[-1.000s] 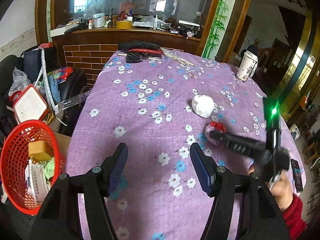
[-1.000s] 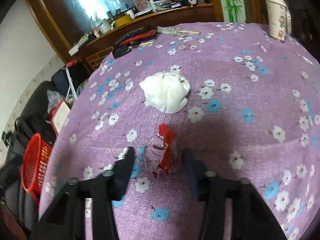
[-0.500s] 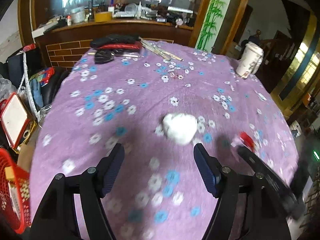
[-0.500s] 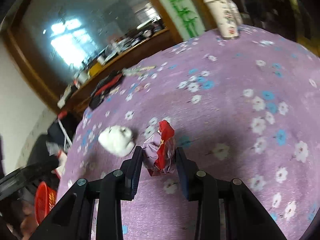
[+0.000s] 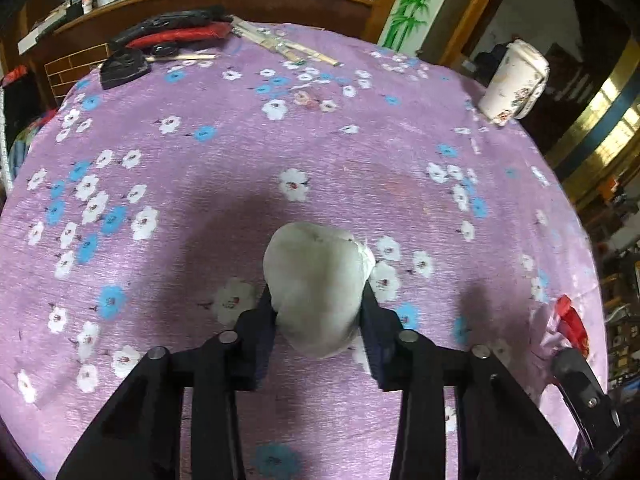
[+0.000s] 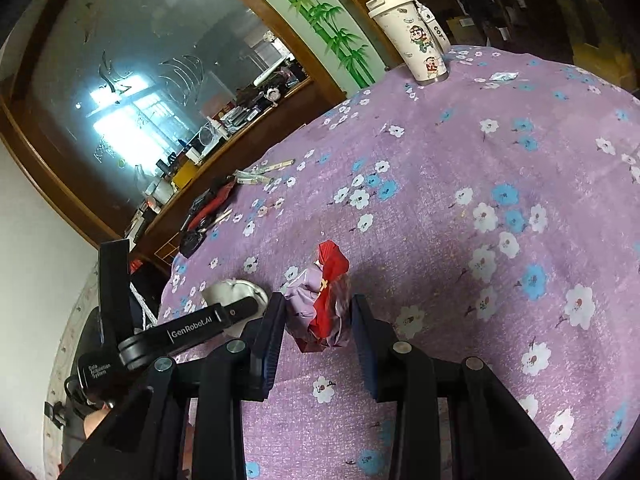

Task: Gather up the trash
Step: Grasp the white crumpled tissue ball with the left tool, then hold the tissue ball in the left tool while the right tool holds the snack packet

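Jaws: left gripper (image 5: 318, 312) closing on white wad (image 5: 316, 284); right gripper (image 6: 318, 320) clamps red-purple wrapper (image 6: 322, 304).

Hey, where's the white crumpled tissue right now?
The white tissue sits low-centre in the left wrist view, on the purple tablecloth, between the closing left tongs.

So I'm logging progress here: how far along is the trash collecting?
Nothing visibly binned yet. In hand: the left claw is closing around the white paper wad; the right claw grips the red-and-purple wrapper. Left: carrying both off the purple tablecloth.
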Action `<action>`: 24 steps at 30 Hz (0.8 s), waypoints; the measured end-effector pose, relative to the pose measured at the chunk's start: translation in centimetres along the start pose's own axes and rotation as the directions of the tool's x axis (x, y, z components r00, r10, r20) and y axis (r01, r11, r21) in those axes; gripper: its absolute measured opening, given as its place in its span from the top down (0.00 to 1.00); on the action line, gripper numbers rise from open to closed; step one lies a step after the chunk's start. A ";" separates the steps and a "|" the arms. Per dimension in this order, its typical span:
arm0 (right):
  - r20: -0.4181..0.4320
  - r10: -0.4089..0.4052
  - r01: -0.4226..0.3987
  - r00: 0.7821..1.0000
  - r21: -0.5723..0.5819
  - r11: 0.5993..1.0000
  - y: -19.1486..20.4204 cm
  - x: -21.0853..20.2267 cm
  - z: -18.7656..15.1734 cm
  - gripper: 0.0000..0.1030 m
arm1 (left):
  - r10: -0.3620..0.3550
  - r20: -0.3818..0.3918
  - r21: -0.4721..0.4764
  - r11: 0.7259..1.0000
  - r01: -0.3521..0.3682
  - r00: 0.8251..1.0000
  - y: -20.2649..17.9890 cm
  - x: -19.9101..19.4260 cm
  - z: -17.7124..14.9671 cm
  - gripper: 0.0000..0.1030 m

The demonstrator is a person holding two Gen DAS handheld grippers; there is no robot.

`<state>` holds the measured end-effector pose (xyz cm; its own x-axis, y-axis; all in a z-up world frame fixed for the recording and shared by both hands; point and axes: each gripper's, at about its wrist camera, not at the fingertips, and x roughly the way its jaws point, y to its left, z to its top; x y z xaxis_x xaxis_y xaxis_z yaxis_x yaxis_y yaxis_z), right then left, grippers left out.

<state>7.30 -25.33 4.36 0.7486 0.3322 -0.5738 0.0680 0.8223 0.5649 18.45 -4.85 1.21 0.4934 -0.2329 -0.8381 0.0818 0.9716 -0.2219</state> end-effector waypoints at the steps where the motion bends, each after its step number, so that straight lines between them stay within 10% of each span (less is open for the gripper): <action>1: -0.001 -0.001 0.001 1.000 -0.007 1.000 0.1 0.0 0.0 0.65 | 0.011 0.016 0.023 1.000 -0.011 1.000 -0.3 -0.3 -0.2 0.72; 14: -0.014 -0.009 0.005 1.000 -0.266 0.964 5.4 0.6 -2.3 0.65 | 0.071 0.204 0.069 0.994 -0.087 0.976 2.8 -10.2 -8.4 0.73; 24: -0.034 -0.021 0.004 0.999 -0.440 0.898 8.7 1.8 -5.0 0.65 | 0.128 0.309 0.041 0.988 -0.148 0.942 4.7 -10.3 -10.3 0.73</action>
<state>5.94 -15.27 5.28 0.7245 0.3302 -0.6050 -0.2262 0.9431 0.2438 4.81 1.68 3.70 0.7432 -0.0824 -0.6640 0.0435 0.9962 -0.0750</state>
